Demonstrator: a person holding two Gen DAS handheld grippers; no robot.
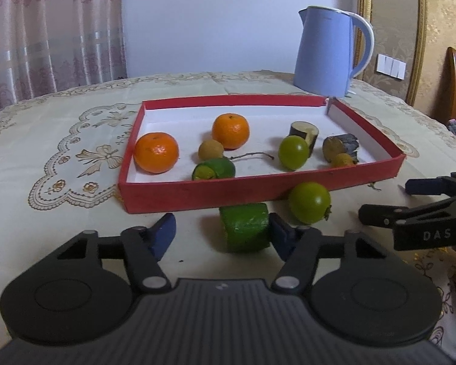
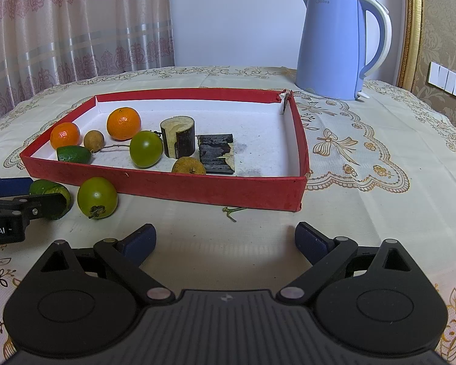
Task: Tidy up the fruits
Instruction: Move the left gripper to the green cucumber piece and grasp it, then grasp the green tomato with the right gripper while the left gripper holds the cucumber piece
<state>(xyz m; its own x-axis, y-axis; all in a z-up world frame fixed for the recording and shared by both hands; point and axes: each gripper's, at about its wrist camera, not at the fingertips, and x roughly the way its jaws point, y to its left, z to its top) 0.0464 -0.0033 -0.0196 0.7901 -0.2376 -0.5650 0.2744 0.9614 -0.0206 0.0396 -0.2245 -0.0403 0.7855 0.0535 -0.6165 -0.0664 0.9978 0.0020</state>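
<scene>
- Black hand-held left gripper [image 1: 222, 234], blue-padded, fills the foreground with its jaws partly closed around a cut green citrus chunk [image 1: 245, 227] on the cream embroidered tablecloth [image 1: 60, 140]; the right-hand pad touches the chunk's side, while the left-hand pad [image 1: 164, 234] stands clear, so no grip is made yet.
- That chunk lies just outside the near wall of the shallow red cardboard tray [image 1: 197, 193], presumably its destination.
- Just beside it, touching or nearly touching the tray wall, sits a round green fruit with a dried calyx [image 1: 309, 202], also awaiting sorting.
- Inside the tray rest two orange mandarins [image 1: 156, 156], a small tan longan-like fruit [image 1: 210, 150], another green citrus piece [image 1: 214, 168], a second round green fruit [image 1: 293, 152] and dark-barked cane segments [image 1: 304, 132] (fruit gathered by kind on the left, it seems).
- Right gripper [image 2: 225, 238] hangs with jaws wide and empty over bare cloth, apparently waiting its turn.
- Pale blue electric kettle [image 1: 328, 51] stands behind the tray, well clear of the work.
</scene>
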